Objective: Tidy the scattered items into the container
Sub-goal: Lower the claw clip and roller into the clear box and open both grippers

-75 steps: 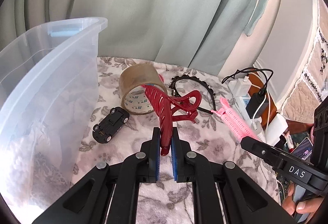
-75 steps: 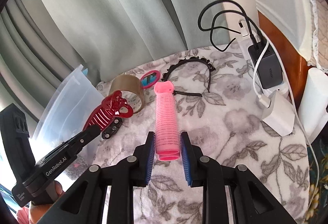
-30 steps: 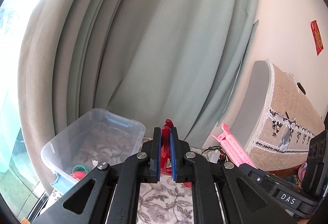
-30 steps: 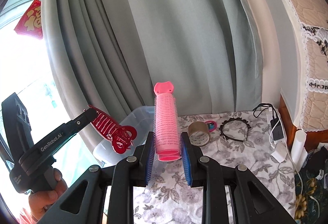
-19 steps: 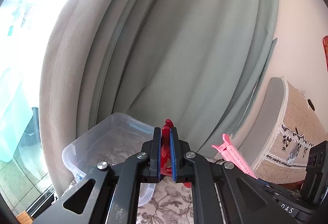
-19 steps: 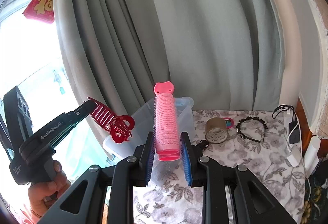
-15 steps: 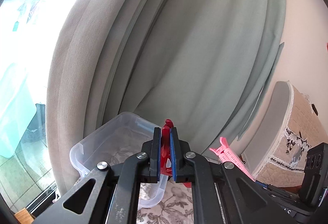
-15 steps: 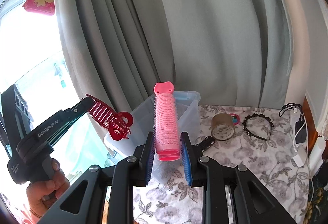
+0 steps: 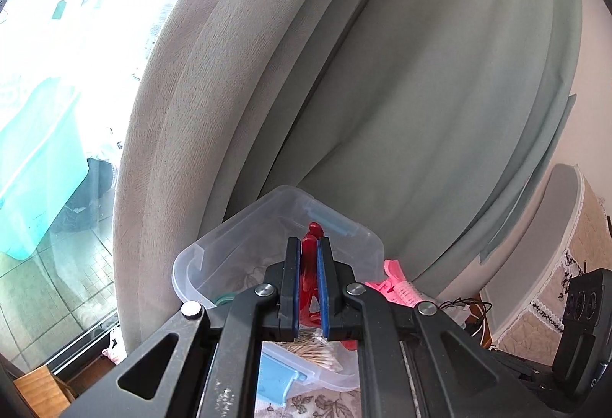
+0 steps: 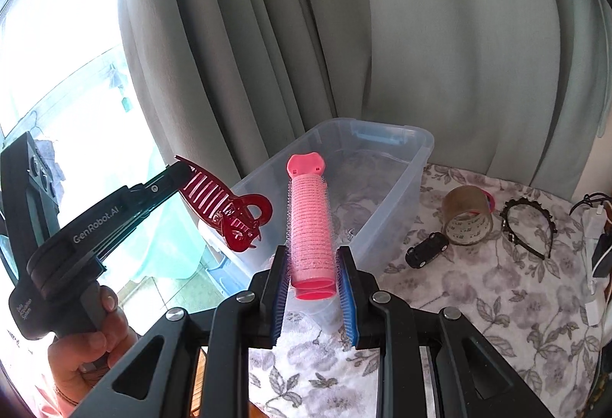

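Grippers hung above the clear plastic storage box [image 10: 382,165]: the left gripper [image 9: 308,288] clenched a light, rigid red plastic claw hair clip [image 10: 225,211] by its toothed end, and the right gripper [image 10: 311,288] pinched a light, bristly pink hair roller [image 10: 309,222] at its base.

The open top of the clear bin [image 10: 386,138] is being left unobstructed; passage behind it is being blocked by curtains [image 10: 344,35].

Blown-out window [image 9: 57,16] glare, fisheye edges

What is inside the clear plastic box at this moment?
In the left wrist view, the clear plastic box holds a bundle of cotton swabs and something green. The left gripper covers the rest.
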`<move>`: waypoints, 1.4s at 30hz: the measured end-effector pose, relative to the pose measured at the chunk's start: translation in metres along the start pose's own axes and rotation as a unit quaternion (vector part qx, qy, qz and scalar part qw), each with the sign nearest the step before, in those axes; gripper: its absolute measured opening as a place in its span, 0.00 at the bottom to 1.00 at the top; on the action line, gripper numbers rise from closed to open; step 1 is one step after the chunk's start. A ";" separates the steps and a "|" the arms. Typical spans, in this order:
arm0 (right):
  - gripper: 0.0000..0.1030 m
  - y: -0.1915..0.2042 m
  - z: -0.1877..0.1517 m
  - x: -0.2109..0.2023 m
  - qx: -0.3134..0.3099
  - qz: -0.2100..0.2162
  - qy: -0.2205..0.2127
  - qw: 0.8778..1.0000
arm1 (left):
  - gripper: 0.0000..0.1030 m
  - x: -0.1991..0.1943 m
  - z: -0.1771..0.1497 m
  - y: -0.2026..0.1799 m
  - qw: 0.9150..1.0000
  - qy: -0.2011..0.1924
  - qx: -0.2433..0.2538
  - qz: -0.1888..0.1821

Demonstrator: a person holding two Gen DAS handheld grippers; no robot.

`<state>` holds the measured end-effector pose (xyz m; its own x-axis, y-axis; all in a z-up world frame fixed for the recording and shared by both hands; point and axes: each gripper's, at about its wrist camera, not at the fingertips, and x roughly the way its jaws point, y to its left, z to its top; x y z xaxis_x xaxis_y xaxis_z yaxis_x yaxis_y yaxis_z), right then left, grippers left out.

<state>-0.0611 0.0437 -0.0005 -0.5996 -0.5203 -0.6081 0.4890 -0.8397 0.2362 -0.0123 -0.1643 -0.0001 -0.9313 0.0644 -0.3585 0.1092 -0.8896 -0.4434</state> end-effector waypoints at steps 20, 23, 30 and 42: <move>0.26 0.001 0.001 0.069 0.000 0.018 0.053 0.998 | 0.08 0.043 -0.022 0.034 0.999 0.029 -0.021 0.019; 0.26 -0.001 0.003 0.075 0.003 0.023 0.054 0.998 | 0.08 0.050 -0.022 0.036 0.999 0.034 -0.021 0.024; 0.26 -0.006 0.009 0.085 0.009 0.026 0.050 0.998 | 0.08 0.067 -0.025 0.036 0.998 0.050 -0.018 0.029; 0.26 -0.009 0.012 0.098 0.007 0.029 0.049 0.998 | 0.08 0.078 -0.030 0.033 0.998 0.060 -0.011 0.032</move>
<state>-0.1324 -0.0016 -0.0531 -0.5055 -0.5507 -0.6642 0.5122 -0.8110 0.2827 -0.0705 -0.1751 -0.0672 -0.8738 0.0619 -0.4823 0.1765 -0.8838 -0.4334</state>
